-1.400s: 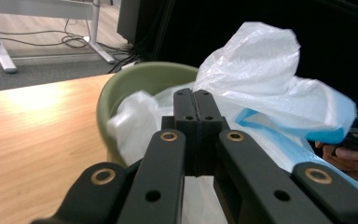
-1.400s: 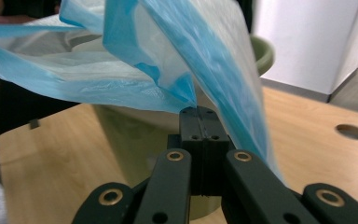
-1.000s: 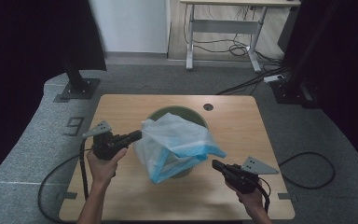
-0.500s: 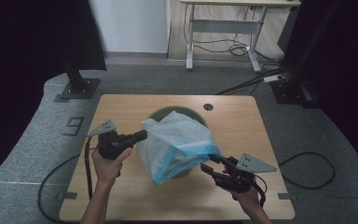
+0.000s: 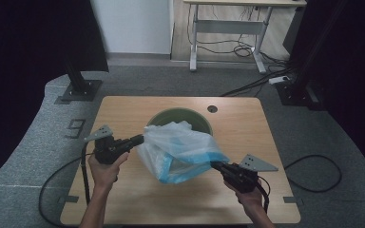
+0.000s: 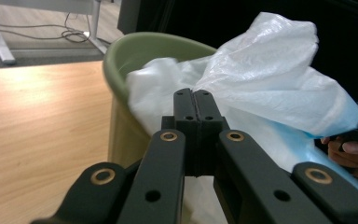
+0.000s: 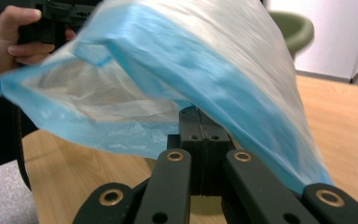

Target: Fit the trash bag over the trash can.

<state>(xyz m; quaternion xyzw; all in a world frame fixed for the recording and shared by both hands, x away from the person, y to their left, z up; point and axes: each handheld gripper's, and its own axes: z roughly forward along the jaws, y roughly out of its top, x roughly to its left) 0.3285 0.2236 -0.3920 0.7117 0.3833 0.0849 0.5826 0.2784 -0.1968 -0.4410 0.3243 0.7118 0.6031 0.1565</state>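
A translucent white and blue plastic bag hangs over the green bin on the wooden table. My left gripper is shut on the bag's white left edge. In the left gripper view its jaws pinch the white film beside the bin rim. My right gripper has just been closing, with the bag's blue lower right edge between its jaws. In the right gripper view the jaws stand together on the blue film, which is stretched between both grippers.
The bin stands at the table's middle back, near a round cable hole. Cables trail from both grippers over the table's front edge. A desk and black stand feet sit on the floor beyond.
The right gripper's jaws opened near the bag's blue edge, then closed on it. The bag now spreads wider between the two grippers. The left hand has stayed put.
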